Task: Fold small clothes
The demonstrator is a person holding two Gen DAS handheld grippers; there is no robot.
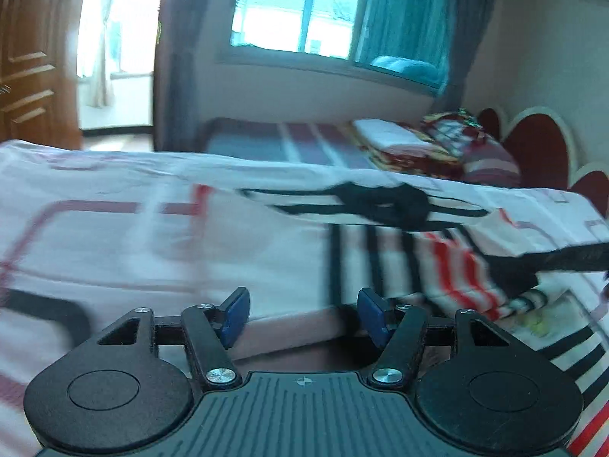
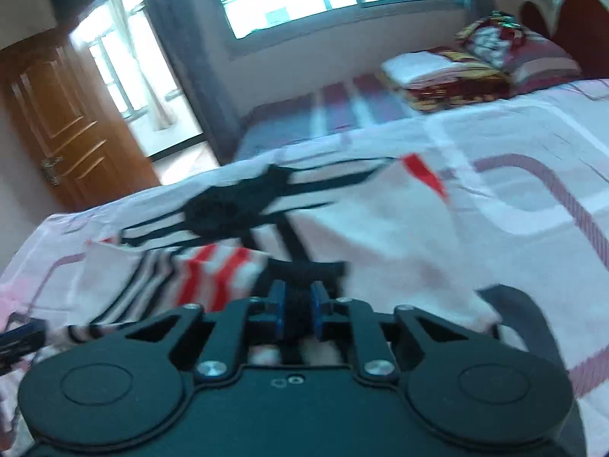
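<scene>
A small white garment with black and red stripes (image 1: 384, 236) lies spread on the bed; it also shows in the right wrist view (image 2: 213, 266). A dark knotted patch (image 1: 384, 202) sits at its far end. My left gripper (image 1: 300, 316) is open and empty, low over the garment's near edge. My right gripper (image 2: 297, 312) is shut on a black edge of the garment (image 2: 304, 266), lifting it slightly. The right gripper's finger shows as a dark bar at the right of the left wrist view (image 1: 563, 257). Both views are motion-blurred.
The bed has a white sheet with pink and maroon line pattern (image 1: 114, 228). Folded blankets and pillows (image 1: 418, 144) lie at the far headboard (image 1: 536, 144). A window (image 1: 304, 11), grey curtains and a wooden door (image 2: 64, 114) stand behind the bed.
</scene>
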